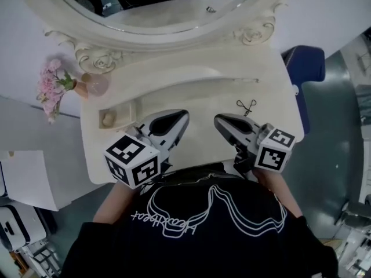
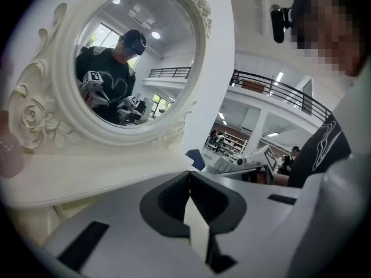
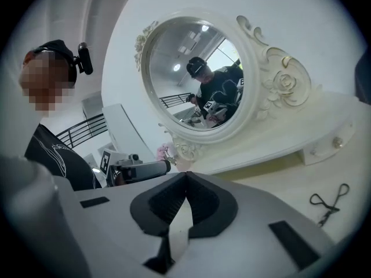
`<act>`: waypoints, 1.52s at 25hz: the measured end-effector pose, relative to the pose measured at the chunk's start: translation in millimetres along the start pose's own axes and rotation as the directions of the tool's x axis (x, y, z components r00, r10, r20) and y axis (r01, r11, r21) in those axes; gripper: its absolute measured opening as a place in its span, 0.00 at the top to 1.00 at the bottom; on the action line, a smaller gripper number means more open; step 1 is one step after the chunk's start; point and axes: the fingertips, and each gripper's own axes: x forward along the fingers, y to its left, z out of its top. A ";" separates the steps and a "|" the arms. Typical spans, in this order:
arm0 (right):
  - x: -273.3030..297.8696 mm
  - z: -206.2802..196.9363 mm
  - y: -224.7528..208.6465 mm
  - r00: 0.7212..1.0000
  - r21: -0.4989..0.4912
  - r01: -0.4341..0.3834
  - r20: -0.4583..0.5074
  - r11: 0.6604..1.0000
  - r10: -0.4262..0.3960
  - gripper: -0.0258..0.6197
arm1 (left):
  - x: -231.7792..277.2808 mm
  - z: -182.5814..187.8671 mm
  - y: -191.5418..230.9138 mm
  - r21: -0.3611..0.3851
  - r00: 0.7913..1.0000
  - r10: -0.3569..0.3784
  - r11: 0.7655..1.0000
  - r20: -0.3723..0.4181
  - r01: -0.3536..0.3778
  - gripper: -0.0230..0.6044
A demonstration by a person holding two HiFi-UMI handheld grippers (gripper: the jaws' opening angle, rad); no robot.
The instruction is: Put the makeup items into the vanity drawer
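A: Right, state of the surface (image 1: pixel 203 94)?

B: Cream vanity top, mostly bare. One eyelash curler (image 1: pixel 246 106) lies flat on it toward the right edge, well apart from both tools. An oval mirror (image 1: pixel 255 30) in a carved frame stands at the back. Pink flowers (image 1: pixel 51 86) sit at the far left corner.

A: Drawers?

B: A small drawer front with a round knob (image 3: pixel 334 144) shows under the raised back shelf in the right gripper view. It looks closed.

A: Tools?

B: The left hand-held gripper (image 1: pixel 181 118) has its jaws together with nothing between them. The right hand-held gripper (image 1: pixel 220 121) reads the same, tips meeting and empty. Both hover over the near edge of the surface, side by side and pointing toward the mirror.

A: Room?

B: Grey floor (image 1: pixel 336 126), with a blue chair (image 1: pixel 304 62) just beside the right end of the vanity. The left gripper view shows a large hall beyond, with a railed upper level (image 2: pixel 278 94) and ceiling lights. The mirror reflects the person holding both tools.
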 end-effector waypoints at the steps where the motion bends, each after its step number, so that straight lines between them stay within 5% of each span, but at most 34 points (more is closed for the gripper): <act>1: -9.7 1.7 -5.0 1.000 0.005 0.011 0.009 1.000 -0.011 0.95 | 9.7 -1.0 -8.5 0.016 1.000 -0.017 1.000 -0.013 0.017 0.95; 9: -86.0 13.4 -53.5 0.993 0.049 0.089 0.077 0.995 -0.092 0.95 | 83.6 -14.3 -52.2 0.029 0.993 -0.069 0.997 -0.093 0.072 0.85; 27: -205.0 11.3 -130.0 0.983 0.119 0.145 0.093 0.982 -0.157 0.95 | 202.5 -91.5 -81.1 0.019 0.958 -0.002 1.000 -0.287 0.008 0.63; 38: -231.4 10.6 -155.0 0.978 0.134 0.172 0.094 0.976 -0.185 0.95 | 245.4 -148.3 -55.9 0.169 0.893 0.117 0.984 -0.434 -0.047 0.64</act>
